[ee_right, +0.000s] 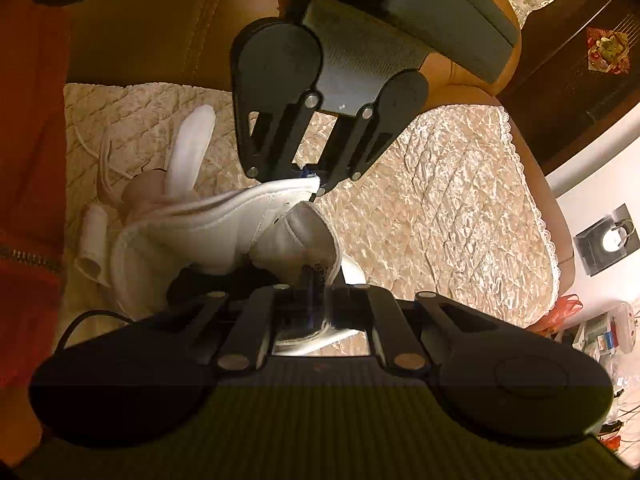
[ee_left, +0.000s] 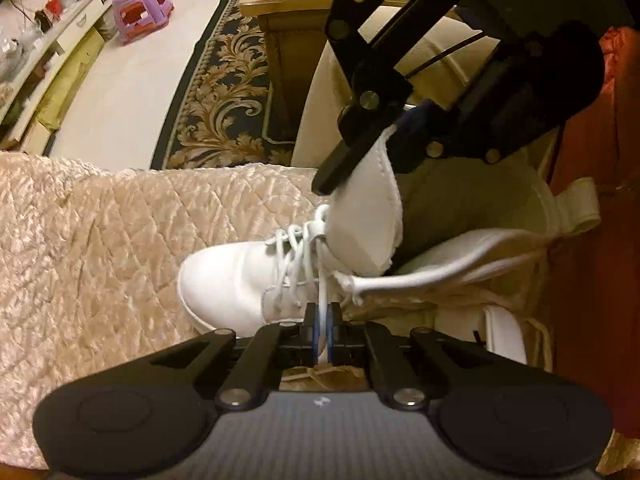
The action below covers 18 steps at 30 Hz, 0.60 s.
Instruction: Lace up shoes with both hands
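Note:
A white high-top shoe [ee_left: 228, 280] lies on a quilted beige cover, toe to the left. My left gripper [ee_left: 322, 320] is shut on a white lace [ee_left: 322, 280] that runs up from the eyelets. My right gripper [ee_left: 384, 140] is shut on the top of the shoe's tongue [ee_left: 368, 216] and holds it pulled up. In the right wrist view the right gripper [ee_right: 310, 280] clamps the tongue [ee_right: 304, 236], and the left gripper [ee_right: 310, 178] sits at the shoe's collar edge [ee_right: 224, 208]. The lace itself is hard to see there.
A quilted beige sofa cover [ee_left: 80, 248] lies under the shoe. A second white shoe [ee_right: 188, 152] lies behind. A patterned rug [ee_left: 224, 92], a wooden table [ee_left: 280, 12] and a purple stool [ee_left: 140, 8] stand on the floor. Red clothing [ee_left: 592, 280] is at the right.

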Motion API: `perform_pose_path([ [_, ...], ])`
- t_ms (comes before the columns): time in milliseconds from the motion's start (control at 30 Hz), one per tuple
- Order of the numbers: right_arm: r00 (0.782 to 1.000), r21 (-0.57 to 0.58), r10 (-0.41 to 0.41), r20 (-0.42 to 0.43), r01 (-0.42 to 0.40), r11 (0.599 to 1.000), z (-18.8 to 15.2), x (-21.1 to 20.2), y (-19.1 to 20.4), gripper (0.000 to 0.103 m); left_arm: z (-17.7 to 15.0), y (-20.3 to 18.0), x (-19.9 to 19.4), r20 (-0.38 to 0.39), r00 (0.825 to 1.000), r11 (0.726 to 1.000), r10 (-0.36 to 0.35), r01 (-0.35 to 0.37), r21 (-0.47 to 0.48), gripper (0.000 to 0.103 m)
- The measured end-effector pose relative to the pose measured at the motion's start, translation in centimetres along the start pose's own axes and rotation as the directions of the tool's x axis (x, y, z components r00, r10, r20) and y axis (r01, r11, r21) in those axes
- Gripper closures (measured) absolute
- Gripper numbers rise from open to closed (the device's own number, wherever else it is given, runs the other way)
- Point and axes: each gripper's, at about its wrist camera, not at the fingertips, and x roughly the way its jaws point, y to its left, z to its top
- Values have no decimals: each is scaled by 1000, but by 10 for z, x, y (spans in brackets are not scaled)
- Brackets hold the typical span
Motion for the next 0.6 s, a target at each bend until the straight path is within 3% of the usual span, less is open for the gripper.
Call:
perform_pose_path([
  [400, 1000, -1, 1, 3, -1, 1000, 1, 1, 1, 93, 13, 3, 7, 8, 1000, 999, 1, -2, 47, 100],
  [600, 1000, 13, 2, 3, -2, 1000, 0, 2, -1, 93, 6, -2, -2, 48, 999, 996, -10, 5, 94, 100],
])
